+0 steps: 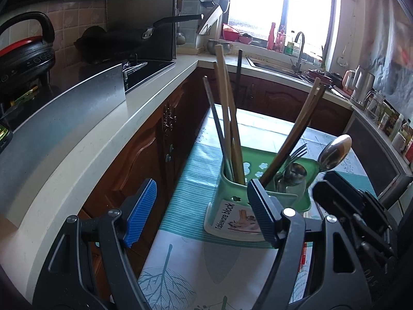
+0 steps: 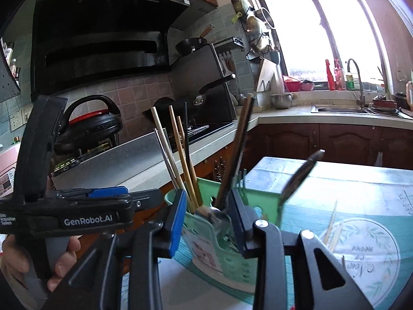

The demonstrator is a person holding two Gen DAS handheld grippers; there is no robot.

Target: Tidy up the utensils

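Both left tongs (image 1: 201, 214) and right tongs (image 2: 206, 222) gape wide, empty, beside the green holder (image 1: 232, 188).

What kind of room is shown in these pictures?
Most likely a home kitchen: a range hood above a cooktop, a sink with a faucet under the window, and a green utensil holder on the table.

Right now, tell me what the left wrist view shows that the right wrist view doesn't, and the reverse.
Only the left wrist view shows the "Tableware block" label on the holder's front, and the fork tines plainly.

Only the right wrist view shows the range hood, the person's hand gripping the left tool, and the "GenRobot.AI" lettering.

Both show the green utensil holder on the patterned table, chopsticks standing in it, the leaning spoon, and the sink faucet by the window. Left gripper and right gripper are both open.
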